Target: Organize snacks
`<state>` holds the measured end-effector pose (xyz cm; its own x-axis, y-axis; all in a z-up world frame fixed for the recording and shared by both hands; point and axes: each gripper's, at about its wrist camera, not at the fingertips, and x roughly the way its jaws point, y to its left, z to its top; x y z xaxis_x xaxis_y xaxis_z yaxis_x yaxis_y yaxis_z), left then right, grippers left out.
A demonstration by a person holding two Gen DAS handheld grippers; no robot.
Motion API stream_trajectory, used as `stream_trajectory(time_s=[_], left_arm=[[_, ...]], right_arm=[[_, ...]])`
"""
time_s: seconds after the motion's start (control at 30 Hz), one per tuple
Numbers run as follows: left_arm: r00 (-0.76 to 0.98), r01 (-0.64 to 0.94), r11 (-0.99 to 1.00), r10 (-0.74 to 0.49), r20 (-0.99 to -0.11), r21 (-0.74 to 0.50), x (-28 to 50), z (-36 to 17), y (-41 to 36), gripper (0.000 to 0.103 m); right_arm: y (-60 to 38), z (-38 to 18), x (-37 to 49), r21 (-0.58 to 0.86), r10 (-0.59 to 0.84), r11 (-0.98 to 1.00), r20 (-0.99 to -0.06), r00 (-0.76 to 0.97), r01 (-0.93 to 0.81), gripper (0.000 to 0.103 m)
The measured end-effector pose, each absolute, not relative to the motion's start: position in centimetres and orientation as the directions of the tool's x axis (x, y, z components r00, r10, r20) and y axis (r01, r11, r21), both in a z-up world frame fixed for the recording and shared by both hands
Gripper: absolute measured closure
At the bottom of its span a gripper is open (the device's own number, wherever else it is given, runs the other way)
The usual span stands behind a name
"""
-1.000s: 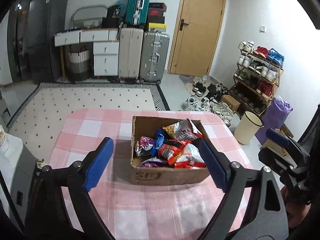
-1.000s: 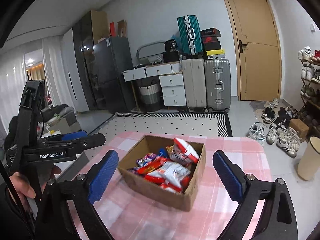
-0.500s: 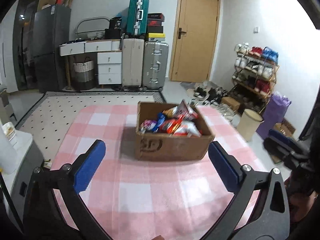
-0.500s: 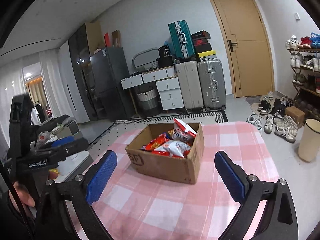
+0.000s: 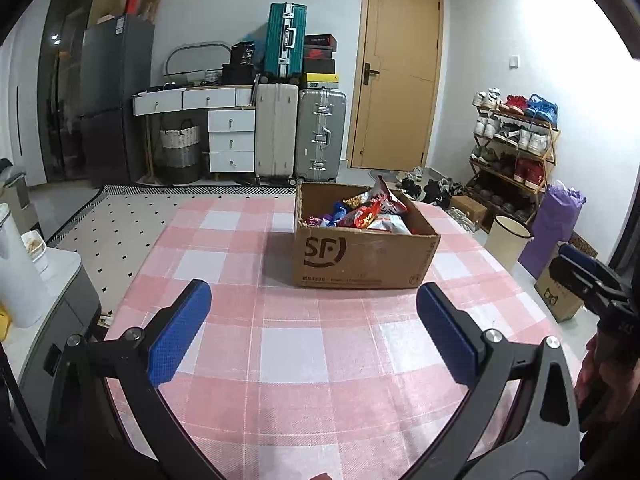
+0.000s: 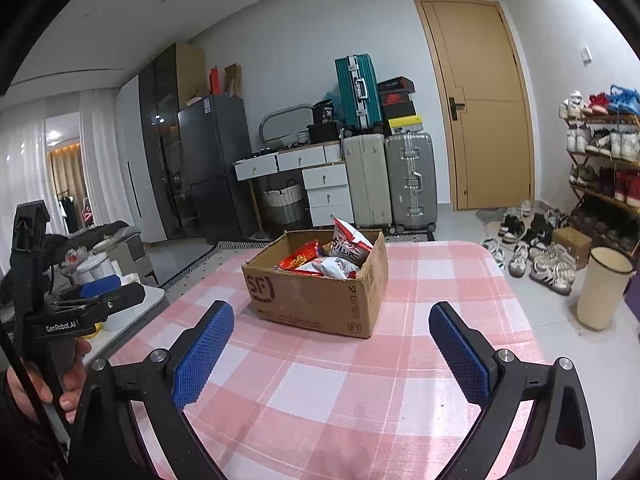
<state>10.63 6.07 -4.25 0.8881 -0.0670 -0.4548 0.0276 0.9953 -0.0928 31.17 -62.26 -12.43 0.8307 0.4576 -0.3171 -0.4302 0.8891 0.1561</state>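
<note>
Ahead of both tools, a brown cardboard box (image 5: 366, 254) printed with "SF" sits on the pink-and-white checked tablecloth (image 5: 292, 344), well apart from the fingertips. Crinkly snack packets (image 5: 362, 212) in red, white, blue and purple fill the box, and one red-and-white bag (image 6: 350, 244) stands tilted above its rim. The left gripper (image 5: 314, 310) has its blue-padded jaws spread wide, with only bare cloth between them. The right gripper (image 6: 332, 338) likewise holds its jaws far apart over the cloth, gripping nothing; the box lies just beyond and slightly left of its centre line. At the left edge of the right wrist view, a hand (image 6: 60, 376) grasps the black handle of the other tool. Beyond the box, three suitcases (image 5: 300, 132) stand against the far wall beside a tan wooden door (image 5: 394, 80).
</note>
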Motion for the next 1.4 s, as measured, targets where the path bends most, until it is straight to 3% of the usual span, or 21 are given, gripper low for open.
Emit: stream_trajectory(time_s=[0.47,0.7,1.4], left_arm=[[0.898,-0.038,0.996,-0.002,-0.440,-0.083,12.3,-7.4,6.2,0.001],[0.916,-0.072,0.997,0.056,-0.398,-0.025,13.5,-10.4,5.9,0.001],[0.925,-0.095,0.995,0.095,-0.367,0.019,13.6,-12.5,5.4,0.001]], right_arm=[[-61.1,-15.4,31.5,0.114,0.472,0.880,-0.312,0.825,-0.460,0.003],[-61.4,-18.1,32.0,0.054,0.424,0.904,-0.247,0.871,-0.424,0.003],[-60.9,-19.6,33.5,0.040,0.405,0.910,-0.292,0.866,-0.412,0.001]])
